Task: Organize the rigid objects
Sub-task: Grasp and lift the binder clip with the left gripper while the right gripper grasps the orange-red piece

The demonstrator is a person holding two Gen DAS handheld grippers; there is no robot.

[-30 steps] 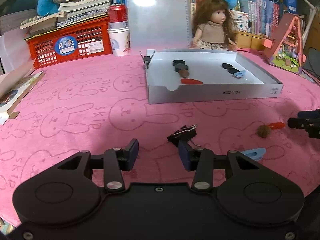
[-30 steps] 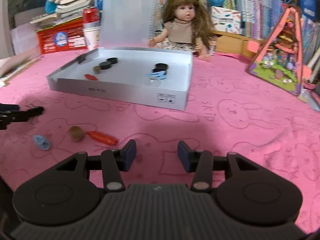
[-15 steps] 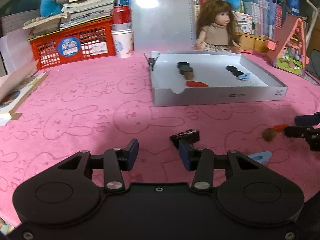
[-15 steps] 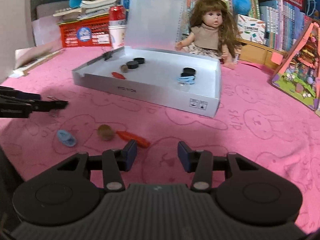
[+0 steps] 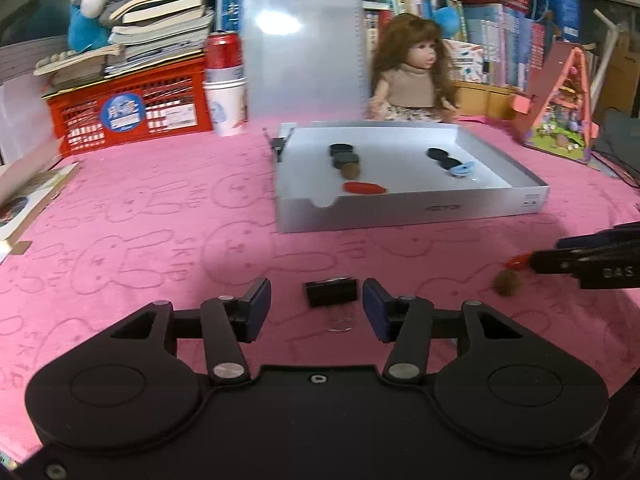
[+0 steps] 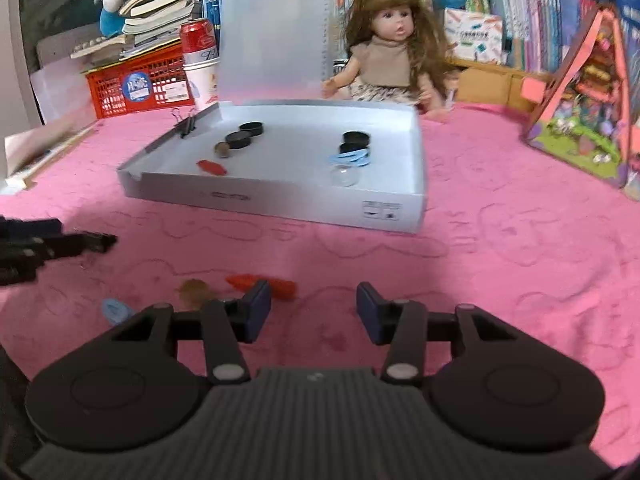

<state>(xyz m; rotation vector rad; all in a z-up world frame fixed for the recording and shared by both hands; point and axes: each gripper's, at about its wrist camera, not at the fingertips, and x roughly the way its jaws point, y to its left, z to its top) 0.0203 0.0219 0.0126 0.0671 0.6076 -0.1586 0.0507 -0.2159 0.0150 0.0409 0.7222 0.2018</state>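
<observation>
A black binder clip (image 5: 331,295) lies on the pink cloth between the fingers of my left gripper (image 5: 316,300). The jaws are opening, and neither pad touches the clip. My right gripper (image 6: 312,304) stands open above the cloth with nothing between its fingers. A red carrot-shaped piece (image 6: 260,283) lies just past its left fingertip, with a brown ball (image 6: 195,290) and a blue piece (image 6: 116,309) further left. The white box (image 5: 400,208) behind holds black discs, a brown ball, a red piece and a blue piece. A second binder clip (image 6: 185,124) grips its far left wall.
A doll (image 5: 412,80) sits behind the box beside an upright clear clipboard (image 5: 304,52). A red crate (image 5: 128,112) with books, and a can on a paper cup (image 5: 225,92), stand at the back left. A toy house (image 5: 560,108) is at the right.
The left jaws have widened and the binder clip, earlier against the right finger with its handles up, now lies flat between them. The right gripper has come nearer the red piece.
</observation>
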